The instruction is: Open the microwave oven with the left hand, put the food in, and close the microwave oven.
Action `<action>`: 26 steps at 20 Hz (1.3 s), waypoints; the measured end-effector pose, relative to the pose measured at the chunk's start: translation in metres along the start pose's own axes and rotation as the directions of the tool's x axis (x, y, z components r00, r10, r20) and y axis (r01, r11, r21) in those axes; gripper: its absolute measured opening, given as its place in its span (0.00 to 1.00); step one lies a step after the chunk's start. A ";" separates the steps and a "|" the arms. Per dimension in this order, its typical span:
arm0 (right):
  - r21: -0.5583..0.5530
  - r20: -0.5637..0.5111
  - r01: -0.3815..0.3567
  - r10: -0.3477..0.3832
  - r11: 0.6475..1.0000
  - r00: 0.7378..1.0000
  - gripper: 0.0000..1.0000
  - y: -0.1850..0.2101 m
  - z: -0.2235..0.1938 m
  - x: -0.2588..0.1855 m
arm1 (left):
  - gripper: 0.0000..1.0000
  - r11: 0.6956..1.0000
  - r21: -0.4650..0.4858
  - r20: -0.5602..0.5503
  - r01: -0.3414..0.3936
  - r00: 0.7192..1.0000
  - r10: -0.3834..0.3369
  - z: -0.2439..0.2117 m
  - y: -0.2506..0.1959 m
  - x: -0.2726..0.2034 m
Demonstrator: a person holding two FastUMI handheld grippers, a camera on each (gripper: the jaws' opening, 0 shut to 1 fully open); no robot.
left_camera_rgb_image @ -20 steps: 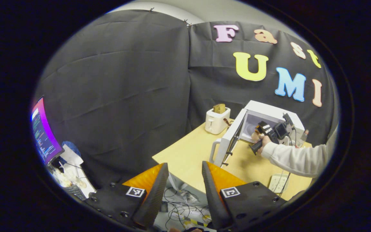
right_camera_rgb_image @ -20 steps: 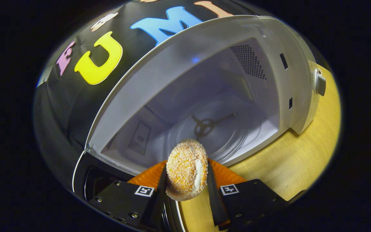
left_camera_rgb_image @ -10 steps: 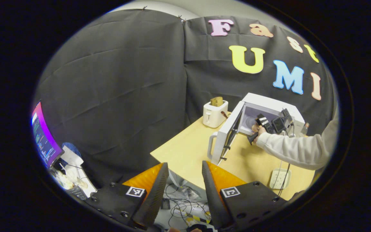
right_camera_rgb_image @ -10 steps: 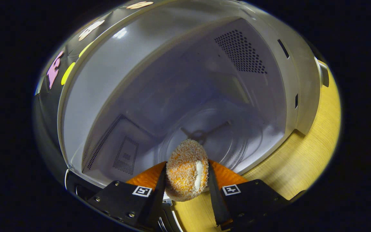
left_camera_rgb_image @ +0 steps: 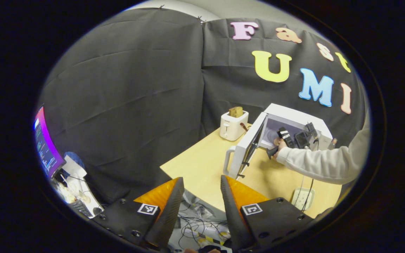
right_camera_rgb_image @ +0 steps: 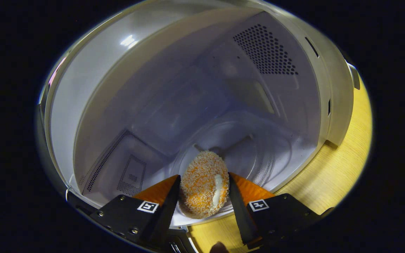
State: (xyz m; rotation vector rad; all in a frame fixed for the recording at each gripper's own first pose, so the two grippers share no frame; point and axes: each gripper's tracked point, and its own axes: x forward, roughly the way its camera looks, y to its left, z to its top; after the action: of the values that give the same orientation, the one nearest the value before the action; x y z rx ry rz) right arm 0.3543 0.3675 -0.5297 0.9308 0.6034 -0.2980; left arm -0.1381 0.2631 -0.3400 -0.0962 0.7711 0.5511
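A crumb-coated pastry (right_camera_rgb_image: 204, 183) sits low in the centre of the right gripper view, between the 2 fingers of the right gripper (right_camera_rgb_image: 204, 200), at the front lip of the microwave oven (right_camera_rgb_image: 174, 88). Whether both fingers press on it cannot be told. The glass turntable (right_camera_rgb_image: 258, 154) lies just behind the food. In the left gripper view, the left gripper (left_camera_rgb_image: 198, 203) hangs wide apart and empty at the bottom of the frame, well away from the wooden table (left_camera_rgb_image: 202, 165). At right of centre, the oven door (left_camera_rgb_image: 243, 149) stands swung out, a sleeved arm (left_camera_rgb_image: 322, 163) reaching inside, a white toaster (left_camera_rgb_image: 233, 124) beside it.
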 end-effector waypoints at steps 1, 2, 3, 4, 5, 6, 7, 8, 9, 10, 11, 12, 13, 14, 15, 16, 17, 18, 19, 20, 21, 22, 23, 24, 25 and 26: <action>-0.017 0.002 -0.001 0.001 1.000 1.000 0.78 -0.001 0.001 0.002 | 0.71 1.000 0.000 0.001 0.003 1.000 -0.003 -0.001 -0.002 0.001; -0.030 -0.005 -0.007 0.007 1.000 1.000 0.79 0.000 0.001 0.002 | 0.77 1.000 0.000 -0.002 0.006 1.000 -0.006 -0.002 -0.002 0.000; -0.047 -0.006 -0.015 0.014 0.999 1.000 0.80 0.005 0.004 -0.001 | 0.77 1.000 -0.001 -0.007 0.006 1.000 -0.006 -0.003 -0.003 0.000; -0.067 0.002 -0.024 0.024 0.997 1.000 0.81 0.008 0.008 -0.004 | 0.77 1.000 -0.005 -0.006 0.005 1.000 -0.005 -0.003 -0.002 -0.002; -0.081 0.001 -0.028 0.028 0.996 1.000 0.96 0.007 0.011 -0.006 | 0.77 1.000 -0.008 -0.004 0.002 1.000 -0.002 -0.001 -0.002 0.000; -0.089 -0.008 -0.042 0.042 0.995 0.999 0.99 0.009 0.011 -0.009 | 0.71 1.000 -0.012 -0.003 0.002 1.000 -0.002 -0.001 -0.001 -0.001; -0.100 -0.032 -0.046 0.043 0.994 0.999 0.98 0.009 0.008 -0.011 | 0.66 1.000 -0.012 0.001 0.001 1.000 -0.001 0.000 -0.001 0.001; -0.113 -0.059 -0.066 0.060 0.991 0.996 0.98 0.009 0.004 -0.016 | 0.77 1.000 -0.010 0.009 0.004 1.000 -0.003 0.002 -0.002 0.003; -0.131 -0.084 -0.093 0.083 0.987 0.993 0.98 0.009 0.000 -0.025 | 0.77 1.000 -0.005 0.018 0.012 1.000 -0.012 0.006 -0.003 0.009; -0.155 -0.105 -0.117 0.101 0.981 0.989 0.98 0.010 -0.003 -0.035 | 0.77 1.000 0.002 0.024 0.024 0.999 -0.024 0.007 -0.003 0.014; -0.182 -0.121 -0.142 0.121 0.973 0.985 0.98 0.009 -0.004 -0.048 | 0.77 0.999 0.010 0.031 0.041 0.999 -0.041 0.010 -0.005 0.022; -0.204 -0.138 -0.165 0.139 0.965 0.981 0.98 0.009 -0.004 -0.057 | 0.77 0.998 0.018 0.038 0.058 0.998 -0.058 0.013 -0.006 0.031; -0.227 -0.151 -0.178 0.146 0.957 0.978 0.98 0.007 -0.002 -0.067 | 0.77 0.997 0.025 0.041 0.072 0.996 -0.073 0.015 -0.007 0.042; -0.237 -0.160 -0.194 0.159 0.952 0.974 0.98 0.006 0.002 -0.075 | 0.66 0.996 0.029 0.046 0.089 0.995 -0.090 0.016 -0.006 0.050; -0.242 -0.177 -0.211 0.170 0.947 0.969 0.98 0.004 0.004 -0.085 | 0.77 0.993 0.029 0.053 0.113 0.992 -0.115 0.020 -0.008 0.059; -0.251 -0.195 -0.219 0.172 0.943 0.966 0.98 0.002 0.006 -0.095 | 0.67 0.990 0.032 0.066 0.140 0.988 -0.142 0.023 -0.009 0.068; -0.264 -0.212 -0.231 0.177 0.936 0.961 0.98 -0.001 0.007 -0.106 | 0.71 0.985 0.040 0.074 0.168 0.983 -0.170 0.027 -0.012 0.078; -0.281 -0.226 -0.241 0.180 0.929 0.957 0.98 -0.002 0.009 -0.118 | 0.74 0.979 0.057 0.077 0.193 0.977 -0.197 0.027 -0.011 0.089; -0.301 -0.241 -0.246 0.176 0.921 0.954 0.98 -0.004 0.011 -0.132 | 0.77 0.975 0.089 0.072 0.206 0.975 -0.212 0.029 -0.008 0.099; -0.326 -0.254 -0.247 0.167 0.912 0.953 0.98 -0.008 0.014 -0.146 | 0.77 0.970 0.121 0.067 0.211 0.973 -0.220 0.030 -0.002 0.107; -0.358 -0.248 -0.246 0.162 0.901 0.955 0.98 -0.013 0.021 -0.162 | 0.72 0.963 0.144 0.078 0.227 0.968 -0.239 0.033 0.002 0.114; -0.388 -0.241 -0.246 0.160 0.888 0.957 0.98 -0.018 0.028 -0.176 | 0.72 0.958 0.158 0.089 0.238 0.963 -0.254 0.035 0.008 0.119; -0.408 -0.245 -0.249 0.157 0.878 0.957 0.98 -0.024 0.031 -0.189 | 0.77 0.955 0.161 0.095 0.250 0.959 -0.267 0.037 0.014 0.127; -0.423 -0.246 -0.245 0.149 0.873 0.958 0.98 -0.033 0.036 -0.202 | 0.77 0.951 0.155 0.092 0.268 0.954 -0.284 0.033 0.019 0.134; -0.433 -0.236 -0.236 0.143 0.870 0.961 0.98 -0.042 0.041 -0.214 | 0.75 0.945 0.146 0.086 0.292 0.948 -0.306 0.029 0.022 0.144; -0.439 -0.233 -0.222 0.128 0.870 0.964 0.98 -0.053 0.045 -0.225 | 0.72 0.939 0.139 0.074 0.316 0.942 -0.328 0.023 0.024 0.154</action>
State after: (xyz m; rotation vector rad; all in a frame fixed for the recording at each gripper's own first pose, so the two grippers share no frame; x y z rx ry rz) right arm 0.1653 0.2972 -0.4084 0.5466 0.7266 0.1077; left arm -0.0456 0.3569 -0.4263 -0.0773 0.6765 0.1926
